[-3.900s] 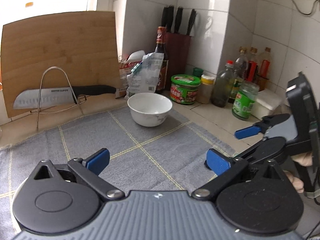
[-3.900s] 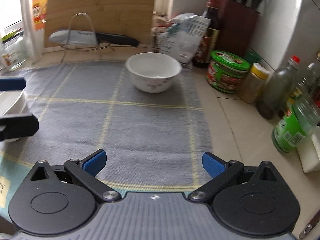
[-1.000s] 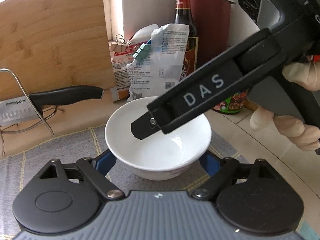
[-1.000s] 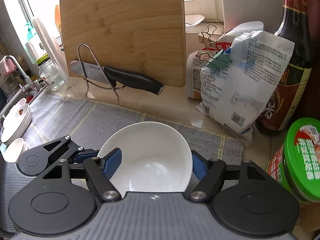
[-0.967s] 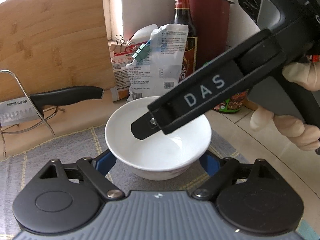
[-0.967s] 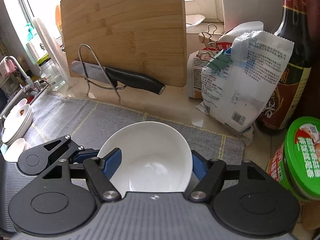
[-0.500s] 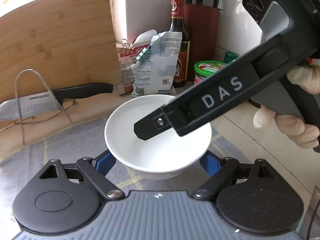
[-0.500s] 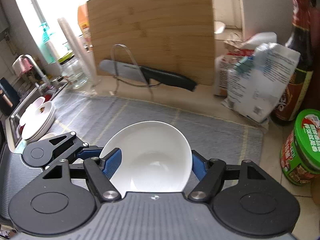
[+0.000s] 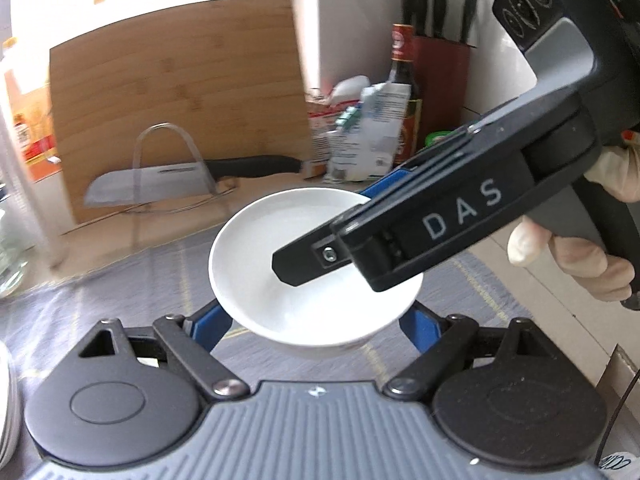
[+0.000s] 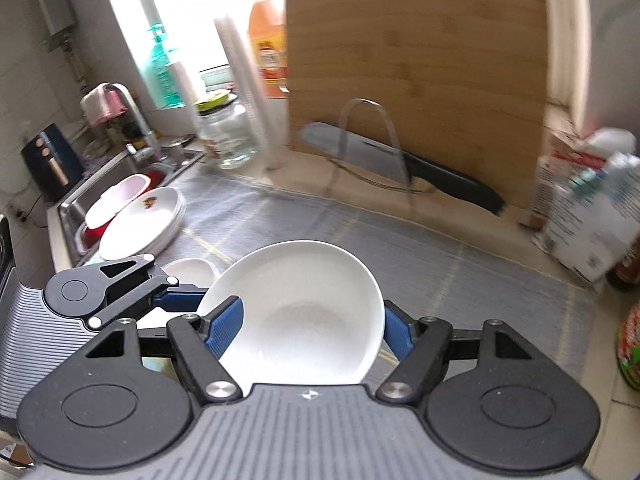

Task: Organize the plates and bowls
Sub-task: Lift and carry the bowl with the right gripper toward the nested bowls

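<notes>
A plain white bowl [image 9: 256, 248] [image 10: 304, 292] hangs above the grey checked mat [image 10: 420, 248], held by both grippers at once. My left gripper [image 9: 314, 324] is shut on it, blue pads pressing the bowl's left and right sides. My right gripper [image 10: 310, 326] is shut on the same bowl from another side; in the left wrist view one of its black fingers [image 9: 312, 264] reaches across the bowl's mouth. A stack of white plates [image 10: 148, 216] lies at the mat's left end beside the sink, with a smaller white bowl [image 10: 188, 270] just in front of it.
A bamboo cutting board [image 10: 416, 80] leans on the back wall behind a knife in a wire rack [image 10: 384, 152]. A glass jar [image 10: 228, 136] and bottles stand near the sink [image 10: 120, 172]. Bags [image 9: 368, 136], a sauce bottle and a knife block crowd the back right corner.
Both grippers have lifted the bowl off the mat and carried it away from the back corner toward the left. The sink and plate stack have come into the right wrist view.
</notes>
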Demonstrator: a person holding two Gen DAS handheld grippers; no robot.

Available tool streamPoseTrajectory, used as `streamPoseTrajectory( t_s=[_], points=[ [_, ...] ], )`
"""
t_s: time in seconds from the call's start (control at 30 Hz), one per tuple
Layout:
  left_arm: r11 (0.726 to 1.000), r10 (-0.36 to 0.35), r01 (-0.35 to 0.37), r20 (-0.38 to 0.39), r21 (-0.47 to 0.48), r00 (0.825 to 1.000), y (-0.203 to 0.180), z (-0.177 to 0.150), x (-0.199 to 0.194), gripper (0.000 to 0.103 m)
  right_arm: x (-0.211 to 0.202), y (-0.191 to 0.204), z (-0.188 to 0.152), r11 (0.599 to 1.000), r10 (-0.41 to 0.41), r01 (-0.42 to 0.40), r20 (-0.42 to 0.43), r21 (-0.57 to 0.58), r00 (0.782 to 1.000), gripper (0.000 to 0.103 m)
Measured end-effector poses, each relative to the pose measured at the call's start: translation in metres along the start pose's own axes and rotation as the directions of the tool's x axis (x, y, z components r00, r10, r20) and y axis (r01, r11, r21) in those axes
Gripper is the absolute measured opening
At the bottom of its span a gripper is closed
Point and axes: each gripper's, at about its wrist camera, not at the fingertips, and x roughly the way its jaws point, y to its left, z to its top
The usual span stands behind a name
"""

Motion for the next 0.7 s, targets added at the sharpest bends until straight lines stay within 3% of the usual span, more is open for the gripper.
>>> streamPoseTrajectory(
  t_s=[0.7],
  points=[
    [0.976,0.152,-0.152,-0.011,-0.154,0.988,0.086,-0.047,-0.051,0.089,0.068,0.109,0.035,0.980,0.105,-0.112,-0.052,-0.162,0.993,0.079]
  ],
)
